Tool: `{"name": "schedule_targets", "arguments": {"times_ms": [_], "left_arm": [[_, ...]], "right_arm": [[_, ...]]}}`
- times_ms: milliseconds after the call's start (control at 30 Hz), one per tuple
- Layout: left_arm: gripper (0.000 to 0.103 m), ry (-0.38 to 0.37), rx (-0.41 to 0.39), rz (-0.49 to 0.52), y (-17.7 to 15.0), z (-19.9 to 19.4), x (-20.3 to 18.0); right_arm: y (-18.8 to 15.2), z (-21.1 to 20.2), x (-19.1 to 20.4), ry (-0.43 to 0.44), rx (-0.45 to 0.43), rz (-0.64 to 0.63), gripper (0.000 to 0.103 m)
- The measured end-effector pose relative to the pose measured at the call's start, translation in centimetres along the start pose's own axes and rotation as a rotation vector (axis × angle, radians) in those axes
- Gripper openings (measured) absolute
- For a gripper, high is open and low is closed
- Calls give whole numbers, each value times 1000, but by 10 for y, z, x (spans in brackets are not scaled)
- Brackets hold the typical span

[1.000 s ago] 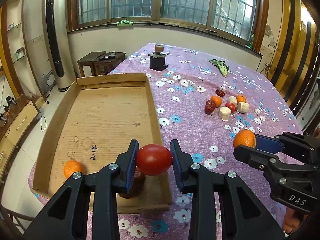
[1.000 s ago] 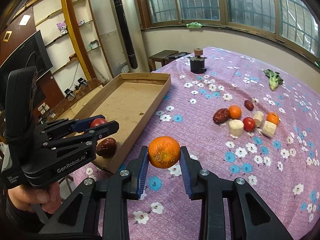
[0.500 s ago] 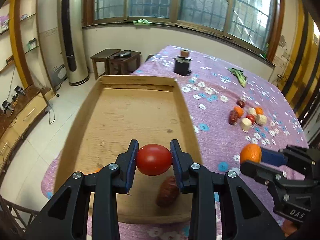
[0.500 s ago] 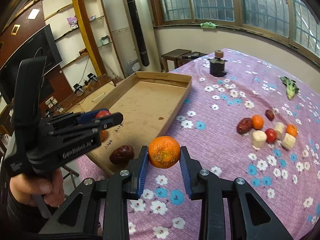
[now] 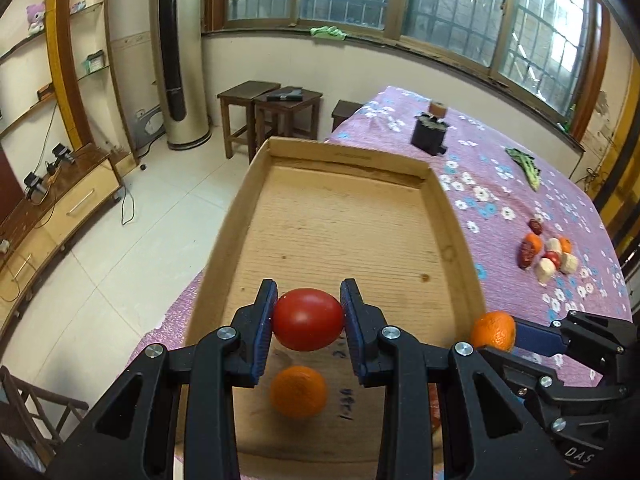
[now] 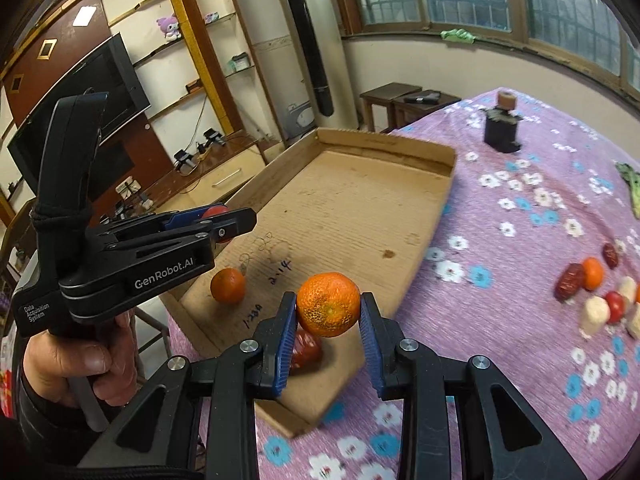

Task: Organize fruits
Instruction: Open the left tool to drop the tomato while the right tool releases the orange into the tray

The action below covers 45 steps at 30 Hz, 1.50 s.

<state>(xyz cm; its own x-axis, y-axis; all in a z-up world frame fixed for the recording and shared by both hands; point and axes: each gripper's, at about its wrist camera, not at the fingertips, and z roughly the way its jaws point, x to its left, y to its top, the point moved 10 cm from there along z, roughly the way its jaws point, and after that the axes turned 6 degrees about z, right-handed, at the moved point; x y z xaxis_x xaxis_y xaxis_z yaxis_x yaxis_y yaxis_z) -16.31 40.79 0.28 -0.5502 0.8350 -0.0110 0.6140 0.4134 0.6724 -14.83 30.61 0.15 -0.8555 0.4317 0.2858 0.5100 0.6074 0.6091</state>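
My left gripper [image 5: 309, 320] is shut on a red tomato [image 5: 308, 319] and holds it above the near end of the cardboard tray [image 5: 340, 236]. An orange [image 5: 298, 391] lies in the tray right under it. My right gripper [image 6: 328, 311] is shut on an orange [image 6: 328, 304] above the tray's near right corner [image 6: 332, 396]. A dark red date [image 6: 306, 350] lies in the tray below it, and the loose orange [image 6: 227, 285] sits further left. The left gripper [image 6: 224, 222] shows in the right wrist view, the right gripper [image 5: 496, 334] in the left wrist view.
A cluster of fruits and pale chunks [image 5: 546, 254] lies on the purple flowered tablecloth [image 5: 500, 184] to the right, also in the right wrist view [image 6: 600, 296]. A black holder [image 5: 430, 134] and green vegetable [image 5: 526, 166] sit at the far end. The table edge drops to the floor left.
Both grippers moved left with their fruits. The left one now hangs over the tray and the loose orange; the right one now reaches the tray's near right corner over the date.
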Motion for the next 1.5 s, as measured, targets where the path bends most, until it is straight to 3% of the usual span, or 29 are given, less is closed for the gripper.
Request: {"name": "schedule_targets", "arguments": {"times_ms": [300,700,733,767,833,867,1133,1500], "left_arm": [[30,17,85,17,-12,29,7],[31,23,141,16,-27,41,6],[34,26,142,15,-27,41,6],[44,30,141,11,-27,40,7],[57,32,123,-1,-24,35,9],[59,34,112,-4,-22,32,9],[59,43,64,-1,-13,10,3],[59,12,29,65,-8,-10,-42]], "right_arm": [[-2,44,10,-10,87,-43,31],[-8,65,12,-33,127,-113,34],[-8,65,13,-38,127,-118,35],[-9,64,13,-40,127,-122,36],[-11,61,11,-41,124,-118,38],[-11,59,11,-39,121,-113,38],[-7,23,2,-32,56,-73,39],[-17,-39,-35,-79,-28,17,42]]}}
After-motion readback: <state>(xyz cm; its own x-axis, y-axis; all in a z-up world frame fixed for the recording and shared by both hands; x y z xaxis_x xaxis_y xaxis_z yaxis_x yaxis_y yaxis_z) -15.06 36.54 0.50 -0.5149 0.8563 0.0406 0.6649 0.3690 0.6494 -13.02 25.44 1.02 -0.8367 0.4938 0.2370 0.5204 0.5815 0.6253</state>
